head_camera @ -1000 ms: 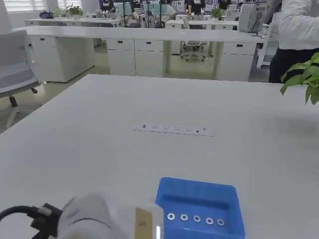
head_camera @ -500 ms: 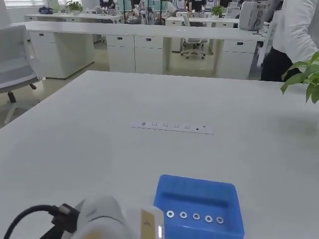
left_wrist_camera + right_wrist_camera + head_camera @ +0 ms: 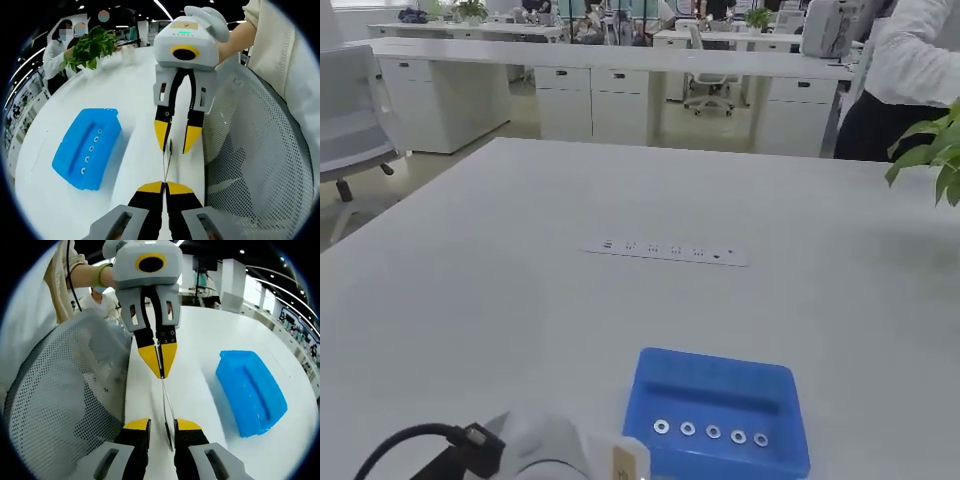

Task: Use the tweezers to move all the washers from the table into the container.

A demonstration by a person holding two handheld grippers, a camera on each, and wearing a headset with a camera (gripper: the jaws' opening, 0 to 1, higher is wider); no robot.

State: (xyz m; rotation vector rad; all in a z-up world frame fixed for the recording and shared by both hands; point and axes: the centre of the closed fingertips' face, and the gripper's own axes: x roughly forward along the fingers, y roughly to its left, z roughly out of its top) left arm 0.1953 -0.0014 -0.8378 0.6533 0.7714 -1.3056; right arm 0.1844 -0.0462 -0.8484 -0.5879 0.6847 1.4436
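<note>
**Head view, left to right**
- Grey office chair (image 3: 350,110): one, upper left, beside the white workbench table (image 3: 620,190).
- White power strip (image 3: 666,252): one, lying flat at mid-table.
- Blue rectangular plastic container (image 3: 720,380): one, lower centre of the frame, standing on the table.
- Small silver ring washers (image 3: 712,432): five, in a single row on the container's floor, each apart from the next.
- Green leafy plant (image 3: 932,150): one, at the right edge.
- Person in a white sleeve (image 3: 915,50): one, upper right, beyond the table's far edge.

**Left gripper view, left to right**
- The container lies at the left of the frame, well apart from the tools, with its five washers showing.
- Thin metal tweezers (image 3: 168,157): one pair, at centre, running between the two grippers.
- Left gripper (image 3: 164,187): bottom centre, with its yellow-tipped jaws pressed together, pinching one end of the tweezers.
- Right gripper (image 3: 174,145): faces the left gripper from above. Its jaws are spread, with the tweezers' other end in the gap. Whether either jaw touches the tweezers cannot be told.
- Grey mesh chair back (image 3: 250,160): one, on the right, just beside both grippers and covering the table edge there.
</note>
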